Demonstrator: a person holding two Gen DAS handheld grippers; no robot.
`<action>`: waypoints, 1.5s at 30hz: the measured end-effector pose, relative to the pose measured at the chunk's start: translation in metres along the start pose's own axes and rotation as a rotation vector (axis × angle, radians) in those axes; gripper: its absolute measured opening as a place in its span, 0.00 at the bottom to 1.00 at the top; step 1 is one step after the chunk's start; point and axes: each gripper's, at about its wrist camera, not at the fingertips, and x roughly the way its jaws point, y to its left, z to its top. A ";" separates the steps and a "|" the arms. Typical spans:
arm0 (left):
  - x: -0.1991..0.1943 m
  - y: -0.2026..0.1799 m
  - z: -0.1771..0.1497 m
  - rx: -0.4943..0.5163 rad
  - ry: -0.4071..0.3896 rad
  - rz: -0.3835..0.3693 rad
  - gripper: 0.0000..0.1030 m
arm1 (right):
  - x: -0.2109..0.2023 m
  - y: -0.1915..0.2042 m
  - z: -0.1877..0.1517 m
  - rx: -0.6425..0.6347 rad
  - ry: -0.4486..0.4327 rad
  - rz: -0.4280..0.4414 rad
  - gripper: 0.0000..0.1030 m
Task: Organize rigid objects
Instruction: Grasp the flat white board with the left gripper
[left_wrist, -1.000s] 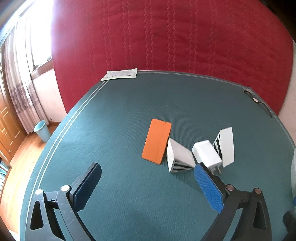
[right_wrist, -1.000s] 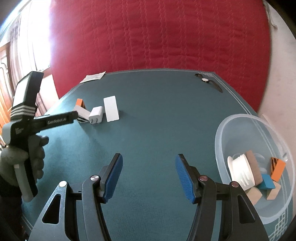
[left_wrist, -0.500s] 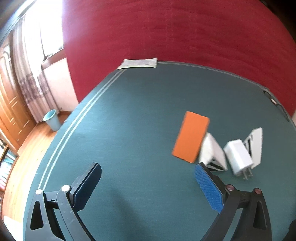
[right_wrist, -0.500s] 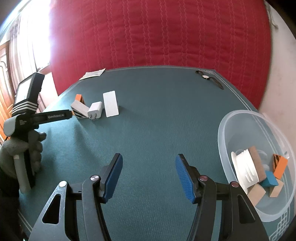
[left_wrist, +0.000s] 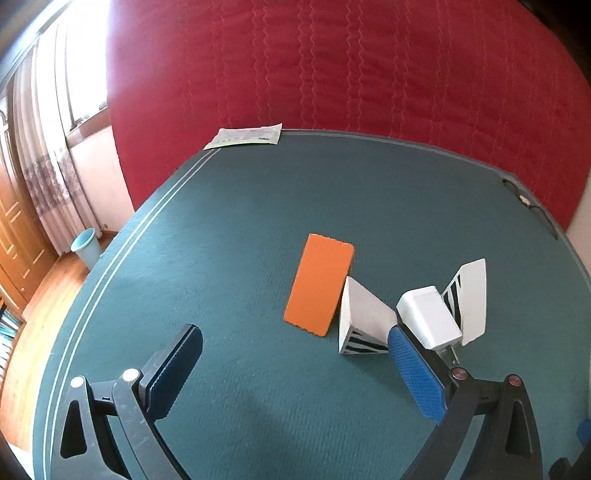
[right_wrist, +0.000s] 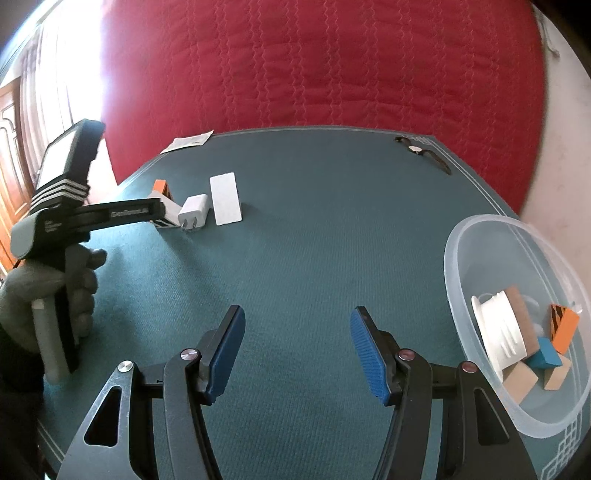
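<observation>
The white charger (left_wrist: 428, 317) is seen on the green worktop (left_wrist: 236, 229), at one o'clock of the left tool (left_wrist: 295, 358), closer than half a second ago. Both the left tool and the right tool (right_wrist: 297, 339) are held open and empty. Its side lettering cannot be read.

Seen from both wrists, angled down across the green table (left_wrist: 229, 206), sharing the white charger (left_wrist: 428, 317) (right_wrist: 194, 216) cluster.

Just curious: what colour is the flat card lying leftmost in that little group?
Orange card, clearest in the left wrist view.
</observation>
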 end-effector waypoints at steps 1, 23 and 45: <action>0.001 0.001 0.000 0.001 0.005 0.007 0.99 | 0.000 0.000 0.000 0.001 -0.001 0.000 0.59; 0.001 0.003 0.003 0.026 0.001 -0.012 0.92 | 0.003 0.003 -0.003 0.000 0.006 -0.001 0.59; -0.005 0.028 -0.005 0.026 0.037 -0.110 0.39 | 0.012 0.017 0.020 0.024 0.063 0.137 0.59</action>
